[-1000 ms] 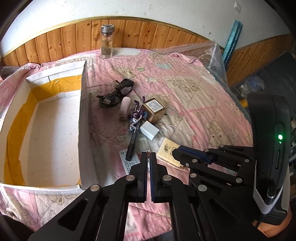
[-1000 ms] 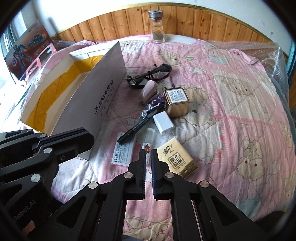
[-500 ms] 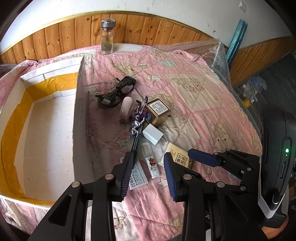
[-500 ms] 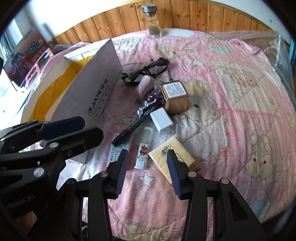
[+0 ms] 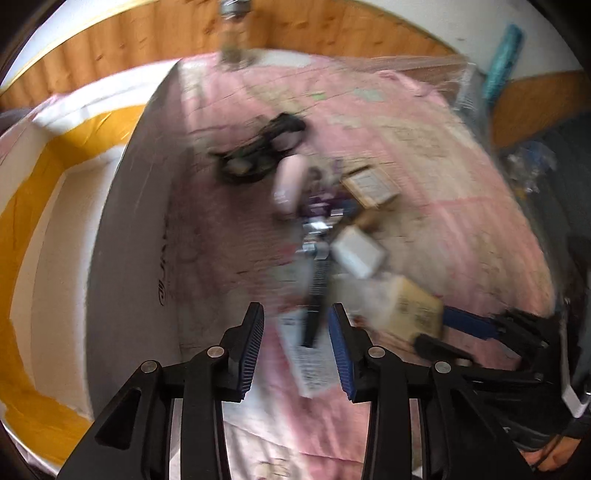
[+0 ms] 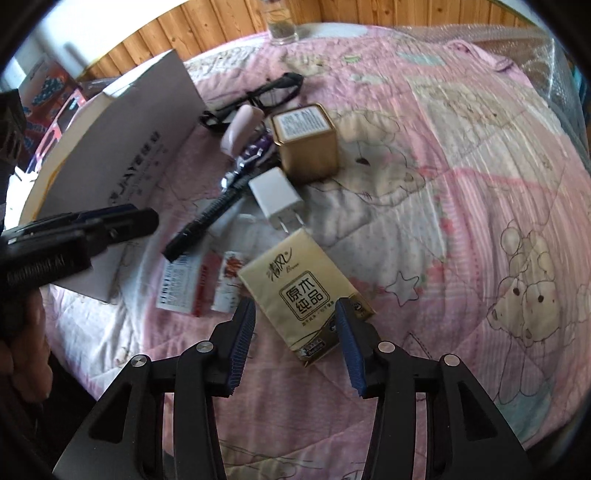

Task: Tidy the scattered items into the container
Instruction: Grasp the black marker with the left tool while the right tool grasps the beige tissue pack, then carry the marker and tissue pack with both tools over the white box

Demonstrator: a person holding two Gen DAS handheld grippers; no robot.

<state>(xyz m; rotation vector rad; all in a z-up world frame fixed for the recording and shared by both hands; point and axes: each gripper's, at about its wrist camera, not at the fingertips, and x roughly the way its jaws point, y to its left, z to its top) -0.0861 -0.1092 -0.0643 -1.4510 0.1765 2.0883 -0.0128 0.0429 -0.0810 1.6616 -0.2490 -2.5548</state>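
Observation:
Scattered items lie on a pink quilt beside a white box with yellow tape (image 5: 55, 229). My right gripper (image 6: 295, 339) is open, its fingers straddling the near end of a yellow tissue pack (image 6: 303, 291). Beyond it lie a white charger (image 6: 275, 195), a gold tin (image 6: 306, 140), a black pen (image 6: 210, 218), a pink case (image 6: 240, 129), black glasses (image 6: 258, 96) and flat sachets (image 6: 184, 284). My left gripper (image 5: 297, 345) is open just above the black pen's (image 5: 316, 295) near tip and a white sachet (image 5: 310, 365). The left wrist view is motion-blurred.
The box's tall grey-white flap (image 6: 140, 147) stands between the items and the box interior. A glass jar (image 6: 282, 18) stands at the far edge by the wood-panelled wall. Bubble wrap (image 6: 517, 40) lies far right. A hand (image 6: 22, 332) holds the left gripper.
Both grippers went from shut to open and moved forward and down toward the items. The right one now straddles the tissue pack; the left closes in on the pen.

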